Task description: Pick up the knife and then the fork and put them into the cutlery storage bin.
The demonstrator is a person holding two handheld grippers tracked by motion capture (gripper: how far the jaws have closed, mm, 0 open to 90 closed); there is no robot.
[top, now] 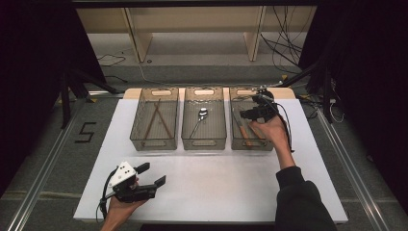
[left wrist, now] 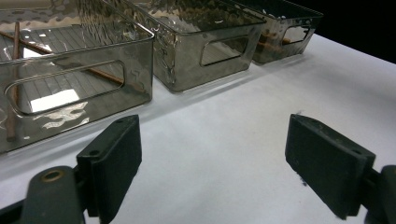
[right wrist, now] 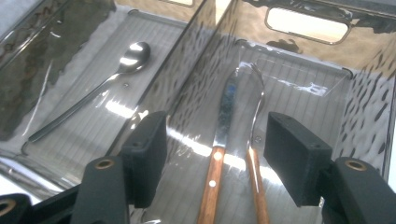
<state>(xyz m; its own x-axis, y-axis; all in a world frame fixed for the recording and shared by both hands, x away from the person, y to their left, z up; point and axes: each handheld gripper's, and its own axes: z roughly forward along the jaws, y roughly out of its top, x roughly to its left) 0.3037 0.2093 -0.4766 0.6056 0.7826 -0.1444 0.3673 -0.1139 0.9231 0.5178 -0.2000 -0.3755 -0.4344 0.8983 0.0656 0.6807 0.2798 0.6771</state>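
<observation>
Holding our right gripper (right wrist: 215,161) over the right bin (top: 237,139), jaws apart and gripping nothing; below them a knife (right wrist: 219,140) and another wood-handled utensil (right wrist: 256,177) lie side by side on the bin floor. Our left gripper (top: 153,174), jaws wide, hovers above the table (top: 216,183).

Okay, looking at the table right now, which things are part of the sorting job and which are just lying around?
Part of the job:
right gripper, open
right bin
wooden-handled knife
second wooden-handled utensil

Just lying about:
spoon in middle bin
chopsticks in left bin
left gripper, open
floor cables
</observation>
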